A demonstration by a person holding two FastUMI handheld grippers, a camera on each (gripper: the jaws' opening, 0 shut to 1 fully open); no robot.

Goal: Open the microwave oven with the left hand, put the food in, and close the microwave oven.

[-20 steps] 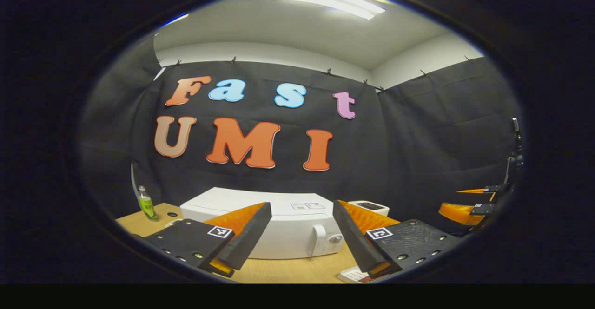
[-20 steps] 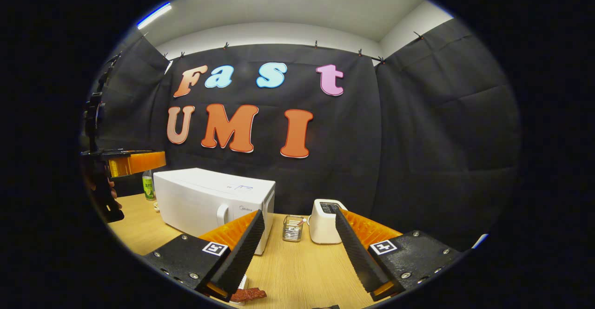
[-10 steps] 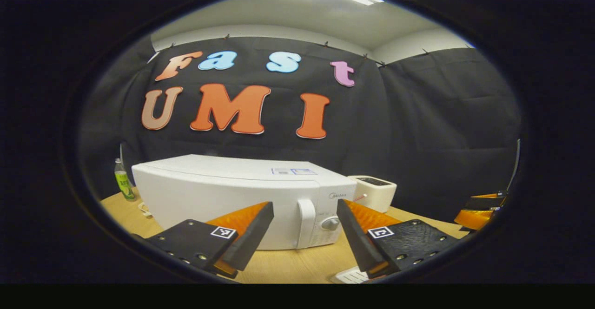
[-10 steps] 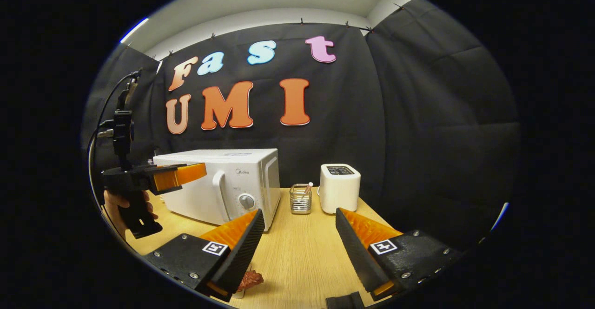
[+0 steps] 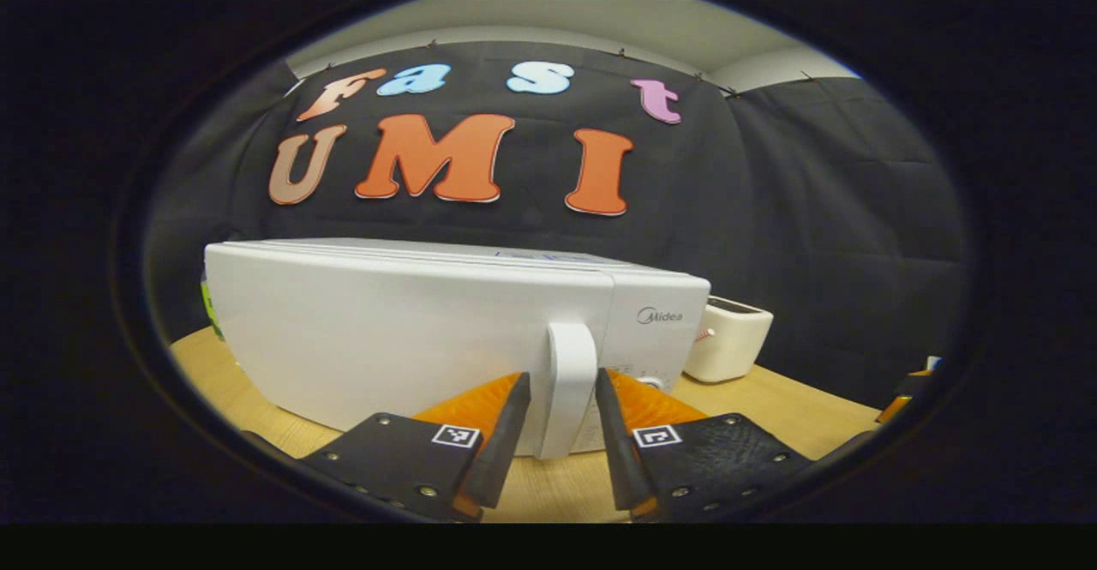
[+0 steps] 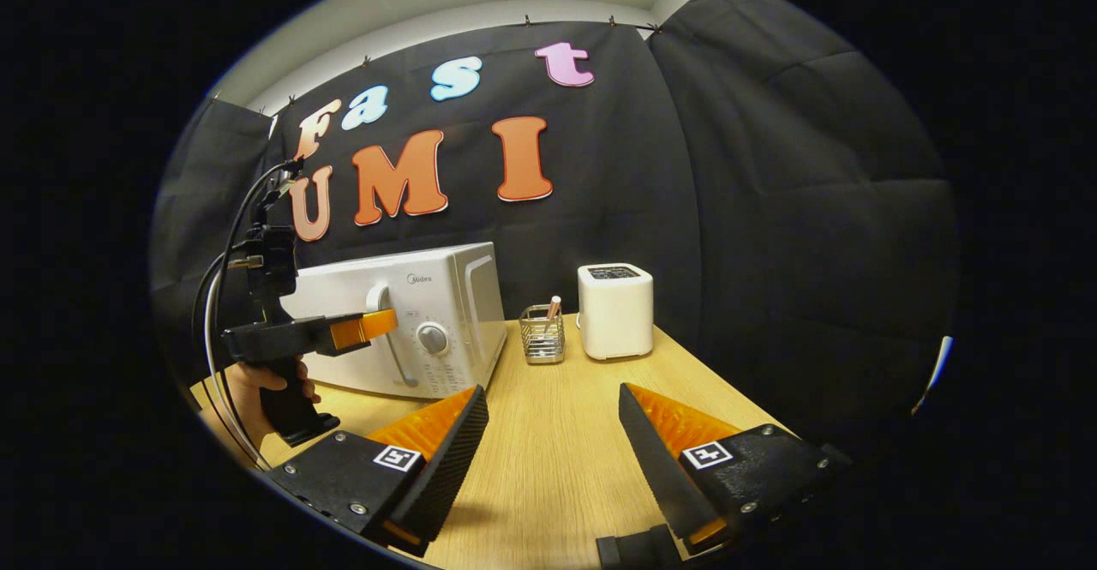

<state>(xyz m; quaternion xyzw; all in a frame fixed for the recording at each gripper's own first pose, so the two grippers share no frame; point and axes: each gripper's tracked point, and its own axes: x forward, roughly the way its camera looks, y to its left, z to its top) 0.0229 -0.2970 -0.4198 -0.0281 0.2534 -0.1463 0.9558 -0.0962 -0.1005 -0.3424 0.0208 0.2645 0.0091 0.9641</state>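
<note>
The white microwave [image 5: 411, 330] stands close in the left gripper view with its door shut. Its upright door handle [image 5: 570, 356] sits between the fingers of my left gripper [image 5: 563, 377], which are drawn in to a narrow gap. The right finger looks to touch the handle and a slit remains at the left finger. In the right gripper view the microwave [image 6: 446, 296] stands at the left, with the left gripper [image 6: 370, 328] at its handle, held by a hand [image 6: 248, 390]. My right gripper [image 6: 552, 390] hangs open over the wooden table [image 6: 557, 441], holding nothing.
A white toaster [image 6: 614, 309] and a wire holder with sticks [image 6: 542, 339] stand to the right of the microwave near the back wall. The toaster [image 5: 728, 343] also peeks out behind the microwave's right side. A cable [image 6: 218, 296] hangs from the left gripper.
My left gripper has come up to the microwave and narrowed its fingers around the door handle. The right gripper's view has swung right and down, and the reddish food slid out of it.
</note>
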